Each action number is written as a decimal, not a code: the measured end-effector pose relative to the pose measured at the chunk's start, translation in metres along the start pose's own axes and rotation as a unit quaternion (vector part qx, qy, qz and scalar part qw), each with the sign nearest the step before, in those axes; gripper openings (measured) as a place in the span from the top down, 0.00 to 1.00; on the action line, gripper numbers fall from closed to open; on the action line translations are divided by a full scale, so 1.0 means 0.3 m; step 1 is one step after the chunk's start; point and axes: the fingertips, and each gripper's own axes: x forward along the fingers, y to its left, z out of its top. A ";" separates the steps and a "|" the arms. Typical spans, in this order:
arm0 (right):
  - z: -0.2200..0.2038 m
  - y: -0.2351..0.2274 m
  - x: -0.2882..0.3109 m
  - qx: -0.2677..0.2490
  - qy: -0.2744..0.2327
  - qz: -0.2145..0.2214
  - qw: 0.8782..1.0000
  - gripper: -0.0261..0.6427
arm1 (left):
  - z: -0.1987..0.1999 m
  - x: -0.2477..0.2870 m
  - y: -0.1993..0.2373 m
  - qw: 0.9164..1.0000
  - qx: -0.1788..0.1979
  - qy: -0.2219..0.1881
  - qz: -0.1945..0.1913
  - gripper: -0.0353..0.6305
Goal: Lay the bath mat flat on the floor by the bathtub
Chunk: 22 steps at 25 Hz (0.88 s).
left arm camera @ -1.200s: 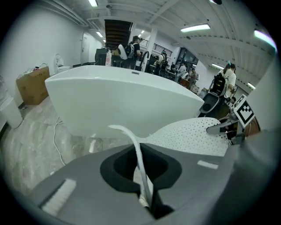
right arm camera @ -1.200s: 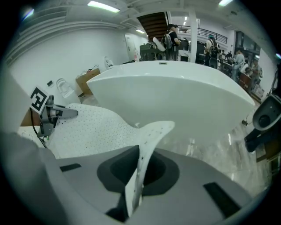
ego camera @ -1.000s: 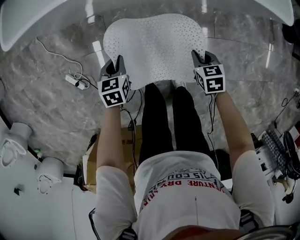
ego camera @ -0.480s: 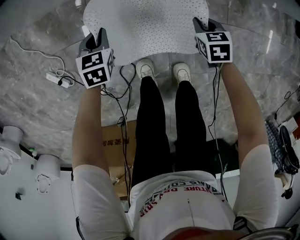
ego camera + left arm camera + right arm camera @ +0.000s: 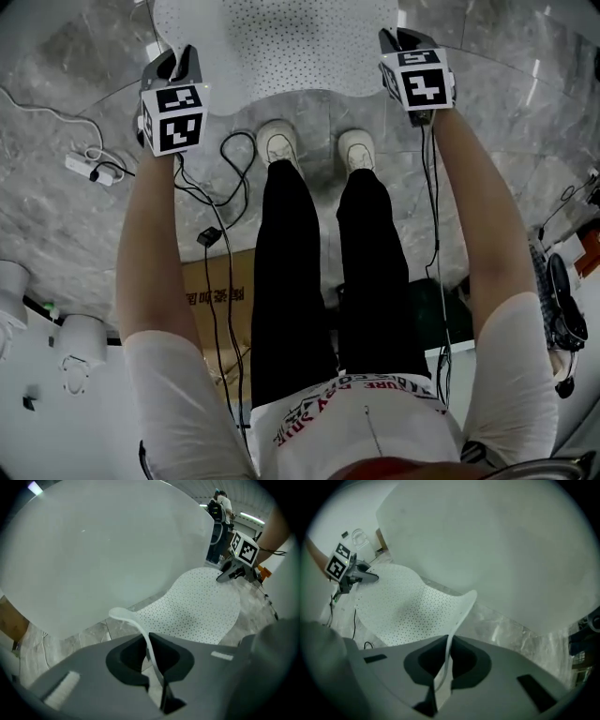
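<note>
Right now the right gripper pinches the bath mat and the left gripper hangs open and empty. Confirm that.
Not empty: the left gripper is shut on the bath mat, as the left gripper view shows. The right gripper does pinch it.

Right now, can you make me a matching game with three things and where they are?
1 white dotted rubber bath mat
2 brown cardboard box
3 white power strip

A on the grey marble floor, far left
B pinched by the left gripper and right gripper
C beside the person's left leg

Pairs: 1-B, 2-C, 3-A
</note>
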 end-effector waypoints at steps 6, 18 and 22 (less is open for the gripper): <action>-0.082 -0.012 0.075 0.025 0.017 -0.002 1.000 0.93 | -0.098 0.063 0.075 0.995 -0.092 0.034 0.018 0.87; -0.032 -0.061 -0.014 0.009 -0.048 -0.058 0.997 0.79 | -0.144 -0.047 0.126 0.986 -0.159 0.007 0.059 0.52; -0.002 -0.051 -0.067 0.016 -0.056 -0.050 0.997 0.79 | -0.096 -0.095 0.093 0.982 -0.185 0.003 0.044 0.52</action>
